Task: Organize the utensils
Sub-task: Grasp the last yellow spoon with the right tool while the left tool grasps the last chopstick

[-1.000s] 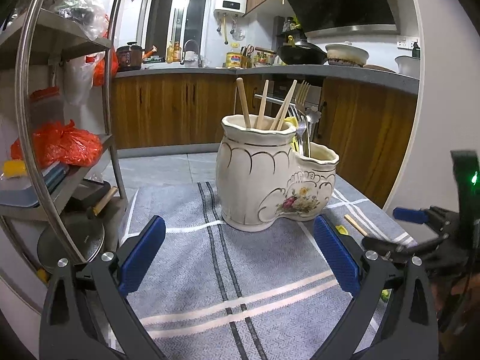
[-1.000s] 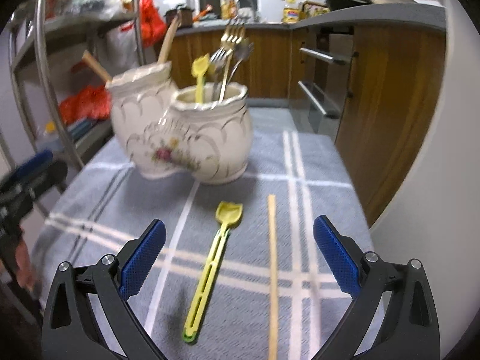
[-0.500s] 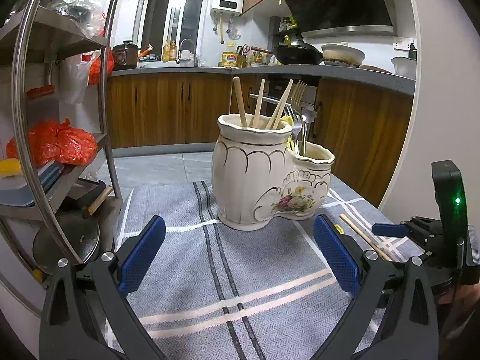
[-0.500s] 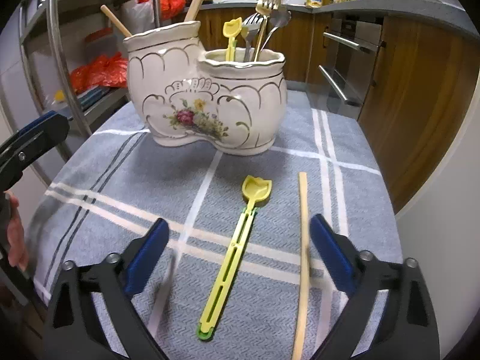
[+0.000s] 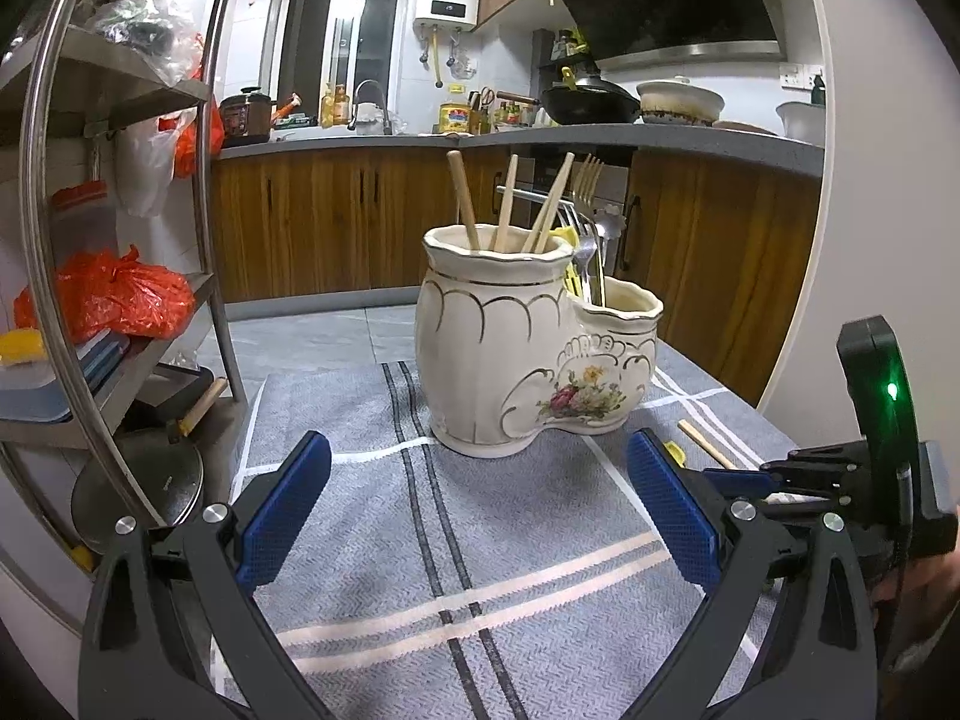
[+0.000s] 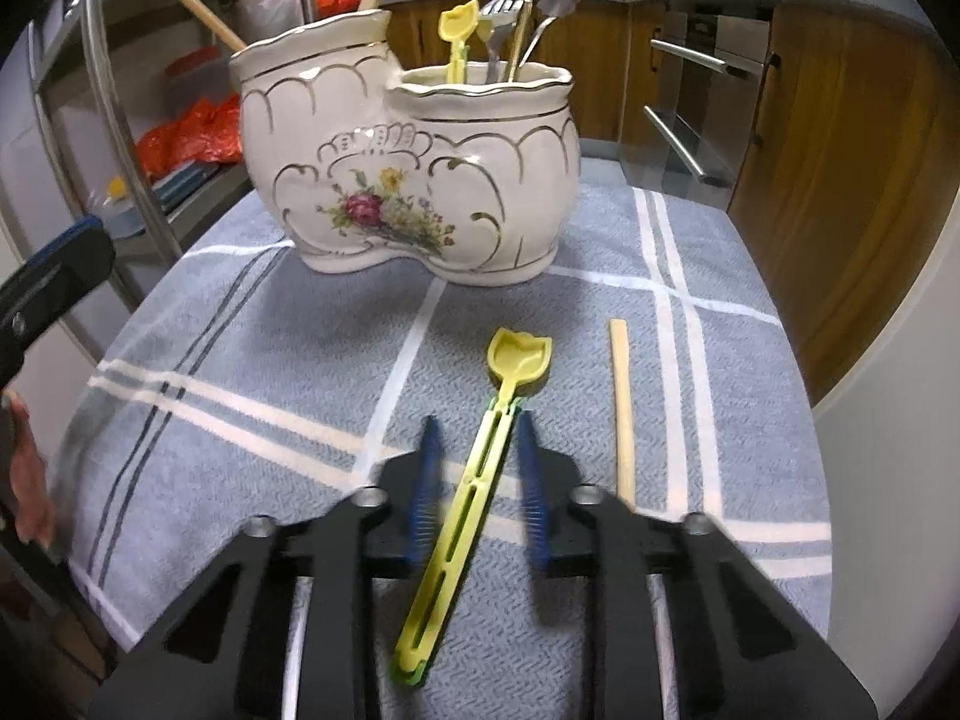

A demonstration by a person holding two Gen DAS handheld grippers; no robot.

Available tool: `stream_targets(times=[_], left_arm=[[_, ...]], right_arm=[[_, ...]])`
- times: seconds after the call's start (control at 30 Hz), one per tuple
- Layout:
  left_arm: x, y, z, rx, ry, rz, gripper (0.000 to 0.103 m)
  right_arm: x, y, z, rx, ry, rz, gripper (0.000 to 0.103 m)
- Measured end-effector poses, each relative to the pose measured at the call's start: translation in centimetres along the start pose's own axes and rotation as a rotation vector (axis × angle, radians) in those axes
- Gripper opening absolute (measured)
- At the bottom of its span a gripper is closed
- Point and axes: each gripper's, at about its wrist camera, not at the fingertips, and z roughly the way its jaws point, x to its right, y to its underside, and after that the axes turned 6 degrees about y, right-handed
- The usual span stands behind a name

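A white two-part ceramic holder (image 6: 414,174) stands on the grey striped cloth (image 6: 252,372). Its tall part holds wooden chopsticks (image 5: 507,204); its low part holds forks, a spoon and a yellow plastic scoop (image 6: 457,30). A second yellow scoop (image 6: 480,480) lies flat on the cloth. My right gripper (image 6: 474,474) straddles its handle, jaws narrowed close to it with small gaps still showing. A loose wooden chopstick (image 6: 622,408) lies to its right. My left gripper (image 5: 480,504) is wide open and empty, in front of the holder (image 5: 528,354).
A metal shelf rack (image 5: 120,276) with red bags stands to the left of the table. Wooden kitchen cabinets (image 5: 336,222) and an oven lie behind. The table's right edge (image 6: 798,360) runs close to the loose chopstick.
My right gripper has lowered over the yellow scoop on the cloth and its jaws have closed in from wide open to near the handle. The left gripper stayed open, hardly moving.
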Motion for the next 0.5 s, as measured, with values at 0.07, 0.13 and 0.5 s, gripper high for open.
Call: stream_targets(times=[0.07,0.13,0.5], left_arm=[[0.4,0.0,0.0,0.0,-0.008,0.016,0.097],[0.8,0.0,0.0,-0.006,-0.018,0.028,0.097],[4.0,-1.5,-0.1,-0.035,-0.035,0.065,0.097]], right_arm=[[0.3,-0.1,0.1,-0.003,-0.014,0.009,0.011],[0.5,-0.1,0.1,-0.001,-0.031,0.019,0.011],[4.6,-1.3,-6.0,0.281,-0.014,0.12,0.011]])
